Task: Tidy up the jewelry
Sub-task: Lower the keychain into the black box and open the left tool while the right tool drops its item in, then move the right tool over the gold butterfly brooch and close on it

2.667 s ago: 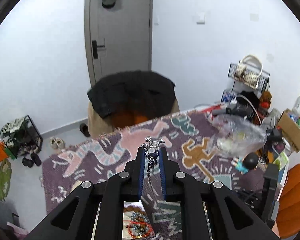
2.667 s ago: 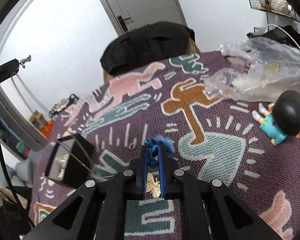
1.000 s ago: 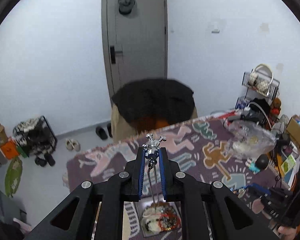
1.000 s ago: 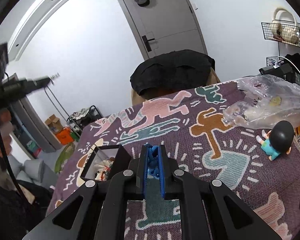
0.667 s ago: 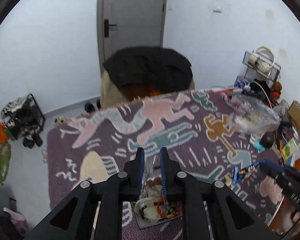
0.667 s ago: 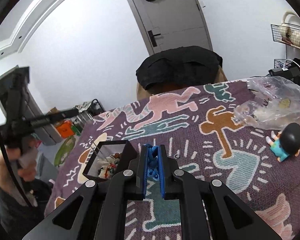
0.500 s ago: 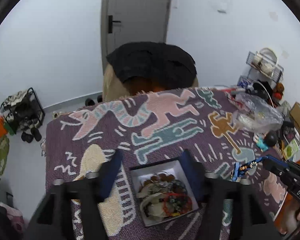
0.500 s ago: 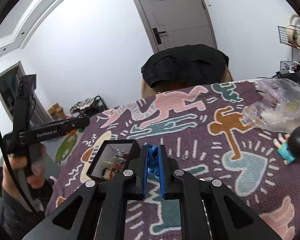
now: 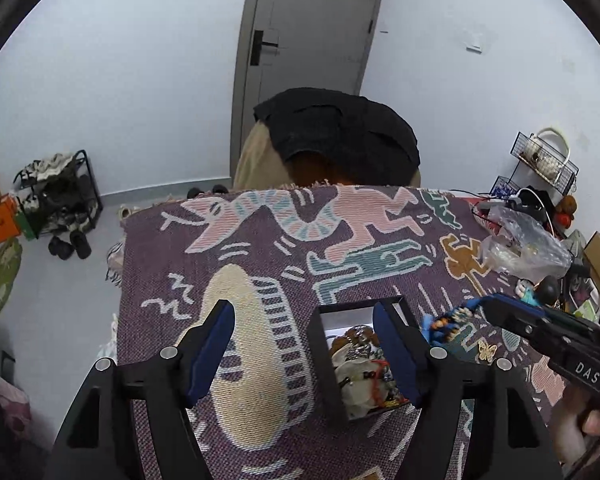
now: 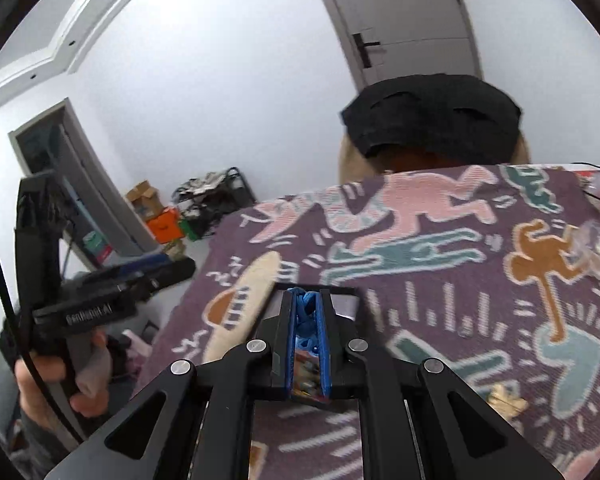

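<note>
A black jewelry box point(image 9: 325, 356) with a white inside sits on the patterned cloth and holds a heap of jewelry point(image 9: 362, 368). My left gripper point(image 9: 304, 320) is open and empty above the box's left side. My right gripper point(image 10: 305, 300) is shut on a blue beaded bracelet point(image 10: 305, 308) and hovers over the box point(image 10: 346, 300). In the left wrist view the right gripper point(image 9: 452, 322) comes in from the right with the bracelet point(image 9: 446, 322) beside the box. A gold butterfly piece point(image 9: 486, 352) lies on the cloth right of the box.
The purple figure-patterned cloth point(image 9: 260, 248) covers the table. A clear plastic bag point(image 9: 520, 246) and a small doll point(image 9: 540, 290) lie at the right. A chair draped in black point(image 9: 340, 132) stands behind the table. A shoe rack point(image 9: 56, 196) is on the floor left.
My left gripper opened and let the silver chain necklace drop into the box. My right gripper carried the blue bracelet left, over the box.
</note>
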### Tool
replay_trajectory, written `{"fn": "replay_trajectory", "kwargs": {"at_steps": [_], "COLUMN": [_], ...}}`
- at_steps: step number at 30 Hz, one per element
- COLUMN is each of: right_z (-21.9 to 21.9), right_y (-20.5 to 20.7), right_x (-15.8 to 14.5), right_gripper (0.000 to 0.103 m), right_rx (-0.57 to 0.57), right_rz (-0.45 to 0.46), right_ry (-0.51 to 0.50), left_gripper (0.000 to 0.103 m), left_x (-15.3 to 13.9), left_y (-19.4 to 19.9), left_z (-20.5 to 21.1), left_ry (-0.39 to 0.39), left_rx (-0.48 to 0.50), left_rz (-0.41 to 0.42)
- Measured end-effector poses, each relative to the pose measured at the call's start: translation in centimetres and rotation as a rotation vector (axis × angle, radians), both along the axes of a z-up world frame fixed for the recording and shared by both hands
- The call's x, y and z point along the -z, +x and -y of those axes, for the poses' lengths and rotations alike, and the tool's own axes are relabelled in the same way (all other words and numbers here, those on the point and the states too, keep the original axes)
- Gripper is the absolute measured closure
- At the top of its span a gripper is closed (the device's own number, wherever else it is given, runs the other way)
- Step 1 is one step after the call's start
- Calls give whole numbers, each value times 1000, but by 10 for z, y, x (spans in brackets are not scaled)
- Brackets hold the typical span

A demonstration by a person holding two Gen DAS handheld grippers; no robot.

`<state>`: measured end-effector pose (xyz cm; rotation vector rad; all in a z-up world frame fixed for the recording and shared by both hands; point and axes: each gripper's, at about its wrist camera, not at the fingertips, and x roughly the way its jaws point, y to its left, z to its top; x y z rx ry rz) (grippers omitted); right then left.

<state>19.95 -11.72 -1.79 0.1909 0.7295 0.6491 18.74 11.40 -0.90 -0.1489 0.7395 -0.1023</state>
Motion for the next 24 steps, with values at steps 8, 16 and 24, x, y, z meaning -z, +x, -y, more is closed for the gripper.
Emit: {"fn": "replay_trajectory", "kwargs": {"at_steps": [8, 16, 24], "right_z": [1, 45, 78], "right_y": [7, 6, -4], "right_x": [19, 31, 36], "right_gripper": [44, 44, 44], "right_rx": [22, 111, 155], "right_rz": [-76, -132, -129], "right_ry": [11, -9, -61], "left_gripper": [24, 22, 22], "left_x": [3, 3, 3], "left_y": [-4, 0, 7], "left_z": [-5, 21, 66], "left_ry": [-15, -15, 20], "left_rx": [-5, 37, 106], "left_rz": [2, 6, -6]}}
